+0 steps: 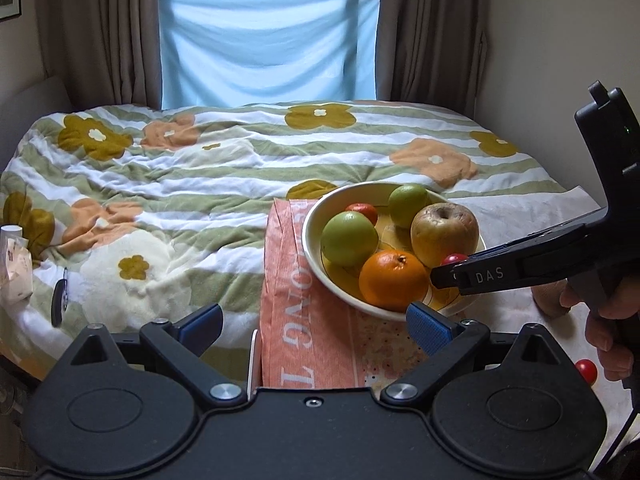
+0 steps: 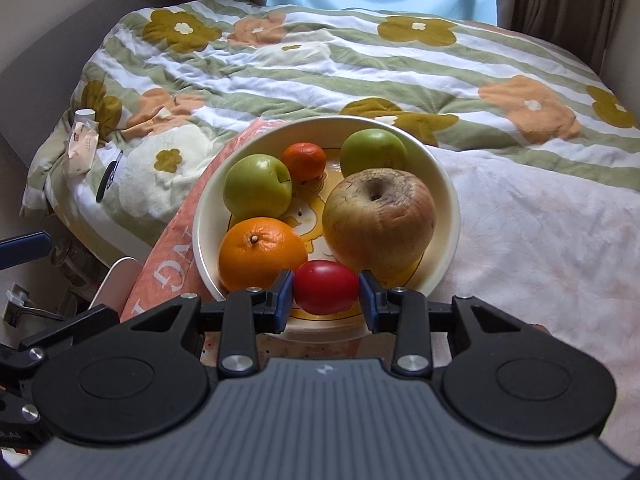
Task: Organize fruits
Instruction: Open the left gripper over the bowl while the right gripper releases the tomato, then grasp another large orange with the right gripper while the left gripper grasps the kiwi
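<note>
A home bedroom: a bed [image 1: 240, 168] under a flowered quilt [image 2: 320, 64], brown curtains [image 1: 100, 32] behind it

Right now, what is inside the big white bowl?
The bowl holds two green apples, a wrinkled apple, an orange and a mandarin. The right gripper holds a red tomato over it. Fruit partly covers the bowl's cartoon picture.

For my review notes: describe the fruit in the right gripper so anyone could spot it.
Find the cream bowl on the bed. At its near rim, beside the orange, the right gripper holds a small red tomato. It is the bowl's only smooth red fruit.
</note>
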Action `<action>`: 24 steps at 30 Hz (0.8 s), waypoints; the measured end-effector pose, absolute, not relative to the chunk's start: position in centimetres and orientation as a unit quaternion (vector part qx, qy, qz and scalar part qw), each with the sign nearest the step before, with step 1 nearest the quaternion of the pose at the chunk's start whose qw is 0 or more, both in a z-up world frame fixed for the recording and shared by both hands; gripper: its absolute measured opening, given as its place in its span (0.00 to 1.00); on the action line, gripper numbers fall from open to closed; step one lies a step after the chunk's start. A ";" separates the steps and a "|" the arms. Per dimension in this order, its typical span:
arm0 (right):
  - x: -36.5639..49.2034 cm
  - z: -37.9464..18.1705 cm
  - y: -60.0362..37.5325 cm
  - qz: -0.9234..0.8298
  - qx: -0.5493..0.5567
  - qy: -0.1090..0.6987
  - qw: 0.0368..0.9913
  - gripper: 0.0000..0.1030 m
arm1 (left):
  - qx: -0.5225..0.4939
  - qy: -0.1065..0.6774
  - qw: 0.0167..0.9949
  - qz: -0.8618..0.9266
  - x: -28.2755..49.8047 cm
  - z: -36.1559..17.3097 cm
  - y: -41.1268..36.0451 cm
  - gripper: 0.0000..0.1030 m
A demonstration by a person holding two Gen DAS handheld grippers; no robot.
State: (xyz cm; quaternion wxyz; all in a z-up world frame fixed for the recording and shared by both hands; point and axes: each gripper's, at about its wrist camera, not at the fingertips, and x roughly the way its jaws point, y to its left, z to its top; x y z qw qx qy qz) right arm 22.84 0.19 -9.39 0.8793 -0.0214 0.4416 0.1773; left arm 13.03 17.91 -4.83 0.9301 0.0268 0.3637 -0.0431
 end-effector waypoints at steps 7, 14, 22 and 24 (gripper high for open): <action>22.3 -9.3 -0.3 0.164 -0.019 0.430 0.888 0.97 | 0.026 0.372 0.927 -0.047 13.0 -5.3 17.7 0.97; 20.7 -7.8 -1.3 0.156 -0.014 0.419 0.894 0.97 | 0.019 0.374 0.926 -0.051 12.7 -4.4 17.7 0.97; 18.9 -6.0 -2.0 0.139 -0.001 0.407 0.903 0.97 | 0.030 0.361 0.931 -0.052 11.7 -2.8 17.3 0.97; 18.3 -5.4 -2.2 0.134 0.000 0.401 0.906 0.98 | 0.032 0.356 0.932 -0.053 11.3 -2.4 17.3 0.97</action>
